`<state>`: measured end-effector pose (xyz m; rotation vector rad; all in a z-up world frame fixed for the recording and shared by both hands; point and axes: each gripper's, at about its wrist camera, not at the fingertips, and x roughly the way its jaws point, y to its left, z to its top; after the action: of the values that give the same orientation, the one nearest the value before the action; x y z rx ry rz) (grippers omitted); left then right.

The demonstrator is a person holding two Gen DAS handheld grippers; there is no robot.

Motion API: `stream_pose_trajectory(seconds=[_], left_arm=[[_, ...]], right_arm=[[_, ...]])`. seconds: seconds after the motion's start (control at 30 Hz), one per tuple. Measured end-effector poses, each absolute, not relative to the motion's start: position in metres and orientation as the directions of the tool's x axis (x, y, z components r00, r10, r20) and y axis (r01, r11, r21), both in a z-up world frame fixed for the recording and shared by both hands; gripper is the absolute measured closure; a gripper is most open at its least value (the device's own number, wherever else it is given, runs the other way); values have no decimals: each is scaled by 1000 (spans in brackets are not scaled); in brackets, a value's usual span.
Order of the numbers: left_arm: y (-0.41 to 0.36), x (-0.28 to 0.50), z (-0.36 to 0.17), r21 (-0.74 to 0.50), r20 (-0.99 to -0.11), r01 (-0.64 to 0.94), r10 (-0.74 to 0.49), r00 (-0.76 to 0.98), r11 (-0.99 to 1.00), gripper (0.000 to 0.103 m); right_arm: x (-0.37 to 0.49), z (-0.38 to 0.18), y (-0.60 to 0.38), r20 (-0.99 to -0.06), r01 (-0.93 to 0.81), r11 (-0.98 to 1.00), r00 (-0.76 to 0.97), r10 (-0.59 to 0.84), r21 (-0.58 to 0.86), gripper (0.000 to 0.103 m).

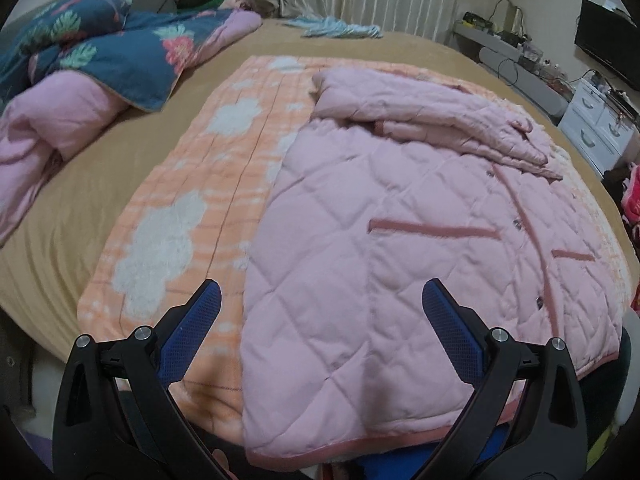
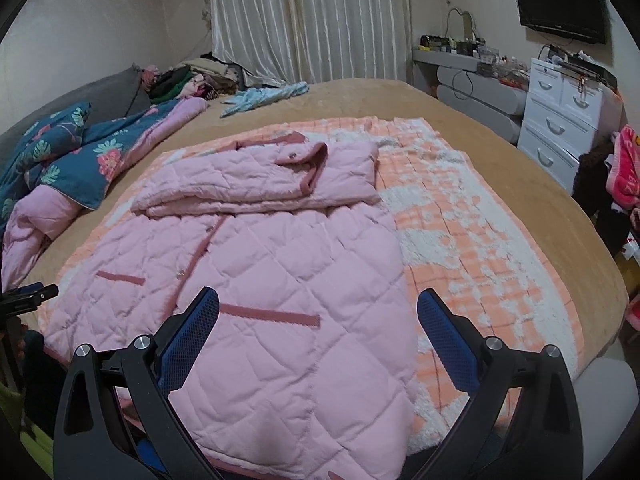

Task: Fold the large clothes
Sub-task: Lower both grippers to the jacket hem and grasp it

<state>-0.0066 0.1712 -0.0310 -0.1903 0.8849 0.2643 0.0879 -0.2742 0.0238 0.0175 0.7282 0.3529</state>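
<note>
Lying flat: pink quilted jacket (image 1: 400, 208) on an orange-and-white fleecy blanket (image 1: 224, 184), atop the tan bed cover (image 1: 80, 184).
Diamond stitching, darker pink pocket welts and hem; both sleeves folded across the chest. Left gripper (image 1: 320, 300) and right gripper (image 2: 318, 306) spread wide over the hem, blue textured pads holding nothing.

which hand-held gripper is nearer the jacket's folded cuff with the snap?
Right, probably. The right hand-held gripper hovers open over the pink jacket, the cuff straight ahead. The left hand-held gripper hovers open at the jacket's opposite edge, the sleeve off to its far right.
</note>
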Motion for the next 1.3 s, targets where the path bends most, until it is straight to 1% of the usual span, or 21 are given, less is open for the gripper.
stream_pose_trajectory(seconds=[0.23, 0.5, 0.53, 0.6, 0.77, 1.0, 1.17, 1.23, 1.3], left_arm=[[191, -20, -57, -96, -828, -315, 99, 551, 944, 8], [201, -30, -74, -158, -849, -316, 34, 527, 935, 8], [200, -31, -74, -164, -849, -310, 26, 527, 936, 9], [196, -31, -76, -172, -853, -294, 7, 522, 940, 14], [183, -32, -88, -224, -866, -251, -74, 494, 942, 18], [164, -31, -100, -163, -888, -213, -49, 457, 963, 18], [167, -29, -105, -169, -890, -219, -54, 452, 961, 18], [167, -27, -106, -170, -891, -220, -55, 451, 961, 18], [167, -28, -106, -175, -890, -221, -58, 452, 960, 17]], right_arm=[[84, 10, -290, -672, -284, 952, 684, 285, 115, 4], [81, -8, -305, -714, -264, 960, 653, 252, 97, 4], [81, -10, -306, -719, -263, 960, 649, 250, 96, 4], [79, -15, -310, -731, -263, 960, 636, 247, 95, 4], [72, -30, -318, -766, -271, 956, 590, 254, 109, 4], [63, -56, -331, -819, -257, 954, 505, 271, 156, 4], [64, -78, -330, -863, -273, 940, 403, 305, 204, 4], [63, -86, -323, -870, -305, 918, 342, 355, 255, 4], [62, -95, -314, -887, -318, 914, 302, 350, 253, 5]])
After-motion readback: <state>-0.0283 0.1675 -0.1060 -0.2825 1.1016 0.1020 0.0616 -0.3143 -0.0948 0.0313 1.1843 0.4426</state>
